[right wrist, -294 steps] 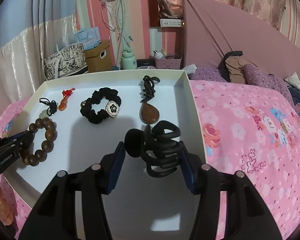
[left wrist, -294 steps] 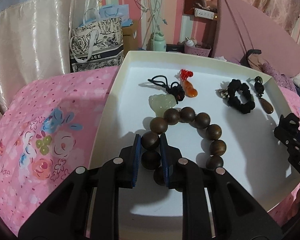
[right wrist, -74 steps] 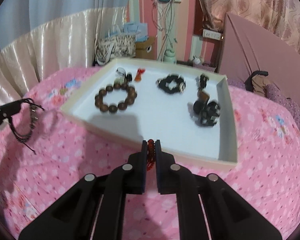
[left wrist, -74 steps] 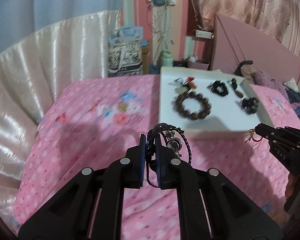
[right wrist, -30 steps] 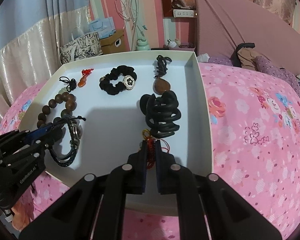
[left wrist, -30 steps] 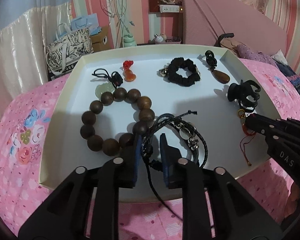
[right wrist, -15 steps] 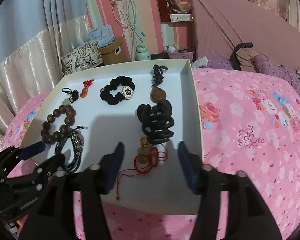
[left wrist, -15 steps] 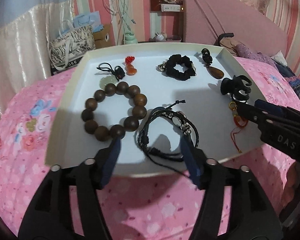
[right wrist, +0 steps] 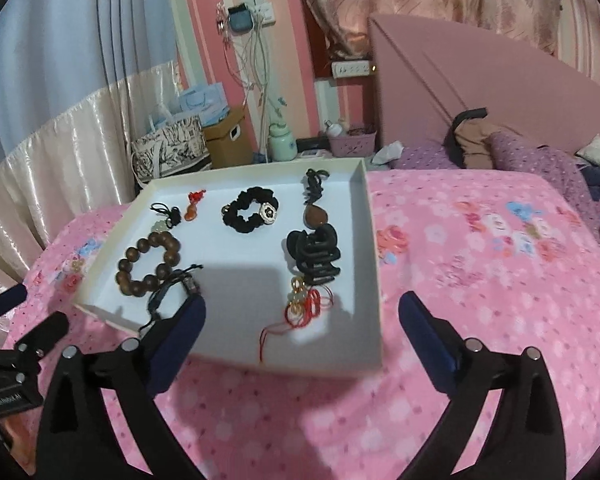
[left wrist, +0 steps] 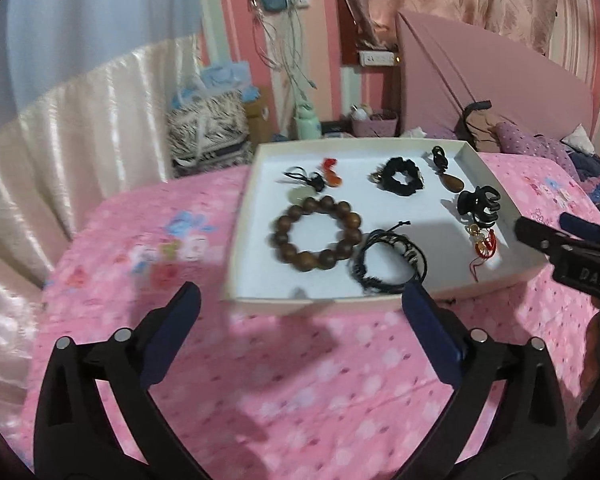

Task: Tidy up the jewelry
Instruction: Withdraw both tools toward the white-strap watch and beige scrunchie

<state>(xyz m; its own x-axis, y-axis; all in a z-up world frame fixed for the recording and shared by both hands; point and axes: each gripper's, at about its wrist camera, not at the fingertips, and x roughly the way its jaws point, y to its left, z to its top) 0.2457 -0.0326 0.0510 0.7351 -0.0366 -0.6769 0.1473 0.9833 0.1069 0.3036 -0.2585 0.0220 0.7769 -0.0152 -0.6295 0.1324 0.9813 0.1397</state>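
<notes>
left claw (left wrist: 300, 312): wide, holds nothing, lower part of frame over the pink bedspread (left wrist: 292, 380), just short of the tray's near edge
right claw (right wrist: 302, 312): wide, holds nothing, lower part of frame, its left finger overlapping the tray's near left corner
tray (left wrist: 242, 232): white, shallow, sits on the bed, centre right of left wrist frame
wooden bead bracelet (left wrist: 317, 233): on tray floor, left of centre
black cord bracelet (left wrist: 388, 262): just right of the beads, near the front edge, looks touching them
black hair claw clip (right wrist: 314, 256): right side of tray
red knot charm (right wrist: 306, 306): just below the clip, its red cord trailing toward the front edge
black scrunchie (right wrist: 250, 210): upper middle of tray
brown teardrop pendant (right wrist: 315, 214): upper right, above the clip
jade charm and orange charm: upper left of tray, small
</notes>
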